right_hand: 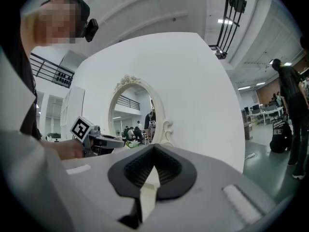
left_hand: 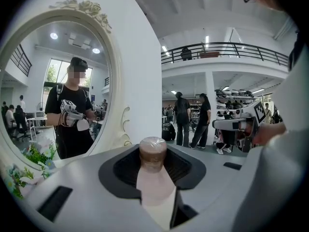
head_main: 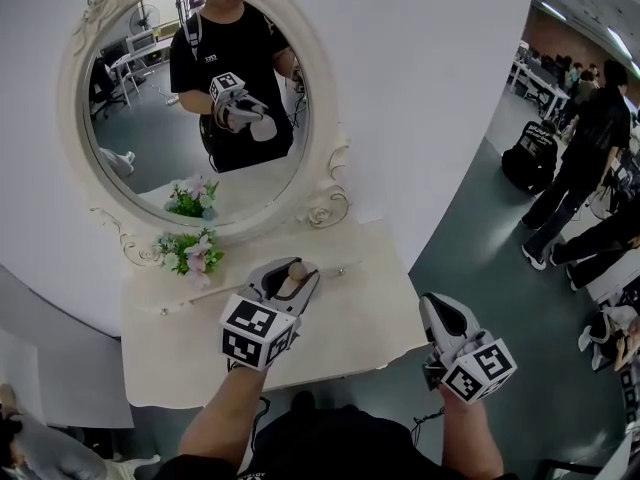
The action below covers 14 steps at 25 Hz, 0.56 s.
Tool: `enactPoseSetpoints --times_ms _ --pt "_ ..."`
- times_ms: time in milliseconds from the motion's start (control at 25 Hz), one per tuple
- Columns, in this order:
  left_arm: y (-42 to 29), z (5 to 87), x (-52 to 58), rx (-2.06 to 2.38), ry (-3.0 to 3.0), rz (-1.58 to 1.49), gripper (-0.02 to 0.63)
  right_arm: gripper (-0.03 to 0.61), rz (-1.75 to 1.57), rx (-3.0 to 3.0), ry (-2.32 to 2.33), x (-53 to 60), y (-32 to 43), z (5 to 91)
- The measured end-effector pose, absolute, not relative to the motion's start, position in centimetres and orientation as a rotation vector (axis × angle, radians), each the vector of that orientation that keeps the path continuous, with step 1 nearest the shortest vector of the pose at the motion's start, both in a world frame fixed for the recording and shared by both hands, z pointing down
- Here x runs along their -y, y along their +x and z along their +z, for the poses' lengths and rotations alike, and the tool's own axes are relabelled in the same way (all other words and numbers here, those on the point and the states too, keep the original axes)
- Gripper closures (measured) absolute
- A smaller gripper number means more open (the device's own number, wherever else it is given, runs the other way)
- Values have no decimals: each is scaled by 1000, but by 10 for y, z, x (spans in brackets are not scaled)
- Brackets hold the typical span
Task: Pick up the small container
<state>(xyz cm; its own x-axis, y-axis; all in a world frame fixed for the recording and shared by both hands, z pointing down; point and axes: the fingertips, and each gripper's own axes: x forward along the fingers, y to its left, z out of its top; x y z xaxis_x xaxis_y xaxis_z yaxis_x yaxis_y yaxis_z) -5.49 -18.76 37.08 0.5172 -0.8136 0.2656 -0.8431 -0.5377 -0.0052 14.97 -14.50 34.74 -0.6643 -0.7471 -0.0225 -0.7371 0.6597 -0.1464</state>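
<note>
The small container point(head_main: 297, 270) has a brown rounded cap and a pale body point(left_hand: 153, 154). My left gripper point(head_main: 289, 284) is shut on it and holds it above the cream vanity table point(head_main: 350, 333), in front of the mirror. In the left gripper view the container stands upright between the dark pads point(left_hand: 120, 166), cap pointing away from me. My right gripper point(head_main: 441, 315) hovers off the table's right front corner, jaws together with nothing between them. The right gripper view shows its pads point(right_hand: 133, 168) meeting at the tip, with the left gripper off to the left.
An oval mirror in an ornate cream frame point(head_main: 335, 158) hangs on the white wall behind the table and reflects the person and the held container. A small flower bouquet point(head_main: 190, 252) sits at the table's back left. People stand on the grey floor to the right point(head_main: 585, 158).
</note>
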Motion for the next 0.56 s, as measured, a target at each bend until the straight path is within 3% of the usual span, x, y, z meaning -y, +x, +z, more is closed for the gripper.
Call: enactPoseSetpoints --times_ms 560 --pt "-51 371 195 1437 2631 379 472 571 -197 -2783 -1237 152 151 348"
